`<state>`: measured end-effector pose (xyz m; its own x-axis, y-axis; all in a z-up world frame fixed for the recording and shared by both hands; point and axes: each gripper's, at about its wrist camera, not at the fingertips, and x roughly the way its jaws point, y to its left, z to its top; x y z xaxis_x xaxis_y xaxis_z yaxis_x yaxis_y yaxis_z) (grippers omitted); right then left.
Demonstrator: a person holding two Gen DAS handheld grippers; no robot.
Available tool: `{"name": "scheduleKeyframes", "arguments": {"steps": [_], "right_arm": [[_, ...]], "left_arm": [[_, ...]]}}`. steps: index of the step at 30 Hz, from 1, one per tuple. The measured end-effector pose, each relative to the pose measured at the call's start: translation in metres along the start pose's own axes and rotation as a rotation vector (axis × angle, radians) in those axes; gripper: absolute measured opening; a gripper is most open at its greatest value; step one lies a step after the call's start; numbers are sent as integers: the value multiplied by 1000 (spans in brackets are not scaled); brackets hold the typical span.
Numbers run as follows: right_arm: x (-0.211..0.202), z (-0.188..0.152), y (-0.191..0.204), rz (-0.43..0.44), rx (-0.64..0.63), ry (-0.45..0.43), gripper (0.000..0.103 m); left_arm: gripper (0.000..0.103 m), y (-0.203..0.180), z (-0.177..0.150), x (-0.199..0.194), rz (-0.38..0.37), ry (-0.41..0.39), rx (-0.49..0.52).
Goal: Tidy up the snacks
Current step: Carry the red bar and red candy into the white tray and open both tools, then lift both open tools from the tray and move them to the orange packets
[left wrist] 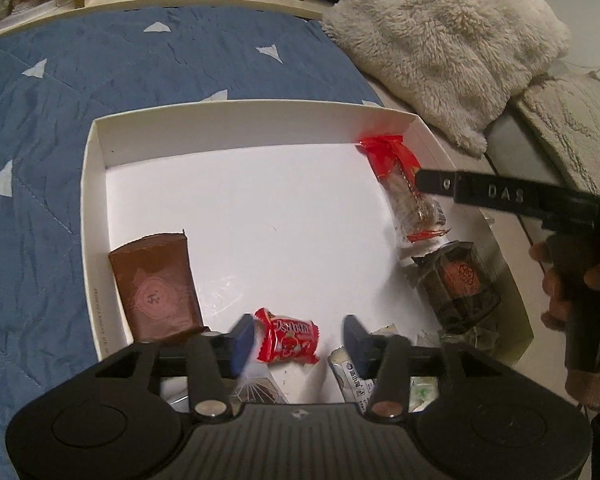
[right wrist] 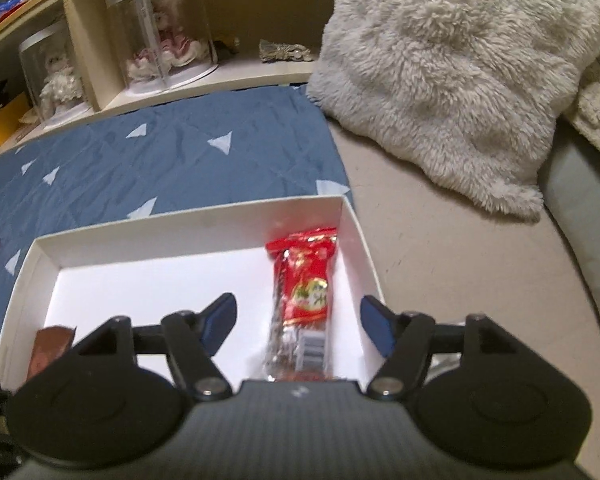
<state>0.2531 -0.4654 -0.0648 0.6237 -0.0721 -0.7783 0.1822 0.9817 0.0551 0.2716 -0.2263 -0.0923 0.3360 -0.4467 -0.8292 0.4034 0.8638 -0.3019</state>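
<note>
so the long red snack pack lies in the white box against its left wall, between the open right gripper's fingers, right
Not quite: the long red snack pack lies against the right wall of the white box, not the left. The right wrist view shows it, lying between the fingers of the open right gripper, which do not press on it.

Dim, soft blur, fisheye-warped edges

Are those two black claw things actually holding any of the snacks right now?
No. The left gripper stands open around a small red packet, pads clear of it. The right gripper is open above the long red snack in the white box.
</note>
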Motion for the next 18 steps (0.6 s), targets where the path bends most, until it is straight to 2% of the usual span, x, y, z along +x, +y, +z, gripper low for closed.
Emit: {"name": "scheduleKeyframes", "arguments": {"steps": [2,7,13,15,16,18], "right_arm": [[-2,-3,4,0,-9,8,77],[-15,-11,10,3,-15,18,81],[-46,-17,10,-12,5,-21,83],[-56,-20,12,-9,3,-30,88],[-61,-22,12,-1,0,-36,93],[-71,-27,14,9,-7,-51,95]], "left_arm": [[66,-1,0,-5,12,-7,-3],[74,-5,-1,-20,28,-20,2],[84,-10,-7,-43,47,-51,14],[87,-11,-10,-50,53,-58,16],[89,-11,-12,-54,57,-63,18],[91,-10,-14,-60,67,-70,17]]}}
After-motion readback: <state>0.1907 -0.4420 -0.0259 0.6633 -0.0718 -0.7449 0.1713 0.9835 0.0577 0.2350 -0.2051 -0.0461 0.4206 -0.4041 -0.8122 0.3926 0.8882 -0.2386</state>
